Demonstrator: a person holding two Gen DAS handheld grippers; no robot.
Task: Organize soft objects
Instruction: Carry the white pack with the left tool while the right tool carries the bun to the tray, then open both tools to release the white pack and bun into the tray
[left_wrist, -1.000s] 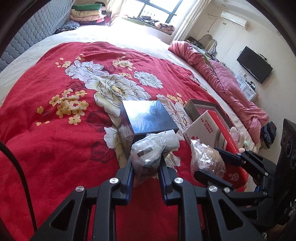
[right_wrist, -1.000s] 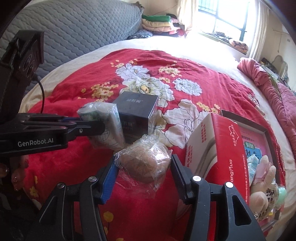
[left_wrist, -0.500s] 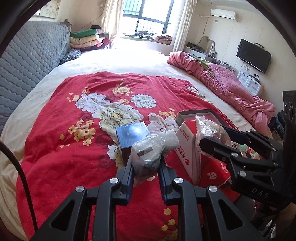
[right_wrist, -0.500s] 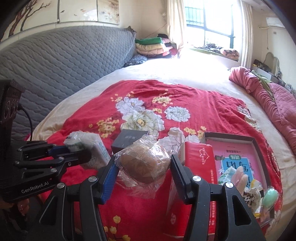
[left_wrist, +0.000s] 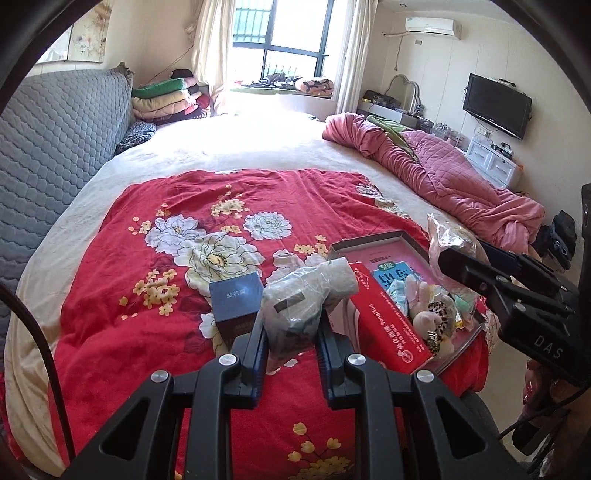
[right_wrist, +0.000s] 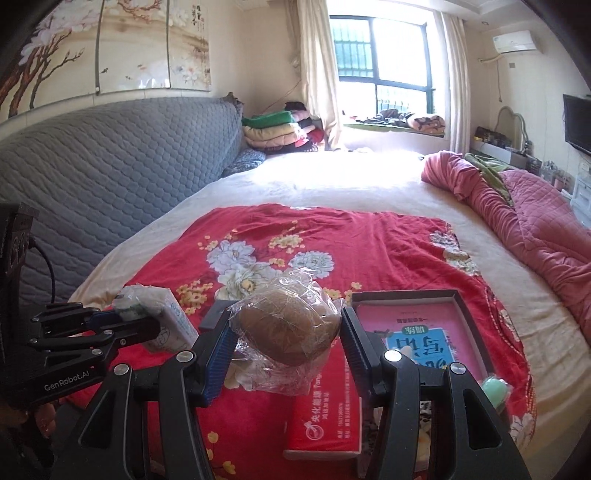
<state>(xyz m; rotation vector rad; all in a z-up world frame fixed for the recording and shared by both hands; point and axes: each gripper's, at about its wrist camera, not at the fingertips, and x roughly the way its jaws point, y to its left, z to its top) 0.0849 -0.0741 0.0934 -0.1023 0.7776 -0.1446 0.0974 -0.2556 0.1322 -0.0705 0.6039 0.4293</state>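
Observation:
My left gripper (left_wrist: 291, 334) is shut on a soft grey-green bundle in clear plastic (left_wrist: 303, 299), held above the red floral blanket (left_wrist: 147, 332). My right gripper (right_wrist: 286, 339) is shut on a round brown soft object wrapped in clear film (right_wrist: 286, 330). In the left wrist view the right gripper (left_wrist: 476, 266) hangs at the right with its wrapped object (left_wrist: 448, 236) over the open box tray (left_wrist: 373, 245). In the right wrist view the left gripper (right_wrist: 122, 319) shows at the left with its bundle (right_wrist: 162, 317).
A dark blue box (left_wrist: 236, 299) and a red carton (left_wrist: 388, 328) stand on the blanket. The tray holds a plush toy (left_wrist: 428, 314) and small soft items. A pink quilt (left_wrist: 443, 173) lies along the right of the bed, a grey quilted headboard (left_wrist: 55, 147) on the left.
Both grippers have risen and pulled back from the bed with their wrapped objects still held. The boxes on the blanket now look smaller and lower in both views.

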